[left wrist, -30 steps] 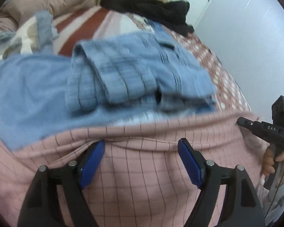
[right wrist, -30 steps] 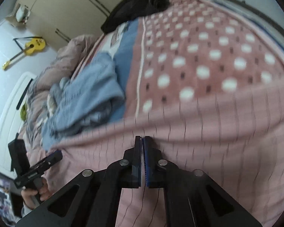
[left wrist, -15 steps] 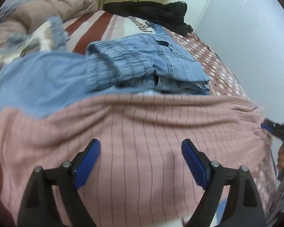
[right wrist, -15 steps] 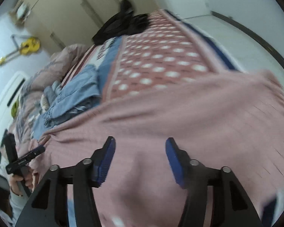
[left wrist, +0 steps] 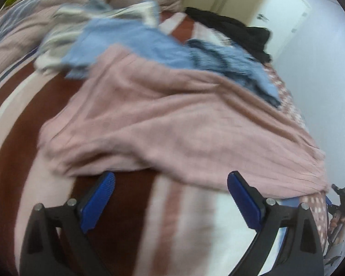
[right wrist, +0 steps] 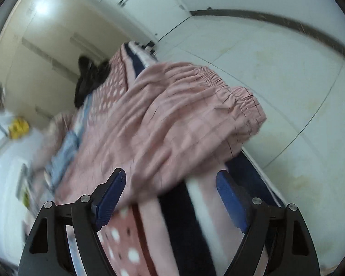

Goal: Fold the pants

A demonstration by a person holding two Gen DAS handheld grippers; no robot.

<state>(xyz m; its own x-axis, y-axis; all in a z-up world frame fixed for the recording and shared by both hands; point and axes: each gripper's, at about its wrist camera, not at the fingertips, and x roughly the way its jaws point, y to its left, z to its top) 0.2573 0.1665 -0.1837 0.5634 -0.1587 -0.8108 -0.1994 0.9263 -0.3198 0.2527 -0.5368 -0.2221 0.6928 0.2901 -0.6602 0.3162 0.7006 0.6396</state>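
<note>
**Both grippers released, pink pants spread on the bed**

I see my left gripper (left wrist: 170, 189) with its blue pads wide apart, holding nothing; it sits just near of the pink pants (left wrist: 172, 124), whose near hem lies right beyond the fingertips. My right gripper (right wrist: 170, 188) is likewise spread wide and empty, its left pad close against the edge of the pants, though blur keeps me from telling whether they touch.

The pink pants lie across the bed (left wrist: 117, 218), over its striped brown and white cover. From the right wrist I see their gathered elastic waistband (right wrist: 220, 80) bunched at the bed's right edge, hanging slightly over toward the tiled floor (right wrist: 276, 69). From the left wrist, the pants stretch from the middle of the bed out to the right edge, where my right gripper shows small at the frame's far right.

Beyond the pants, on the far side, rests a heap of blue denim clothes (left wrist: 232, 62), touching or overlapping the pants' far edge. Farther still is a black garment (left wrist: 237, 30) near the door (left wrist: 285, 11).
</note>
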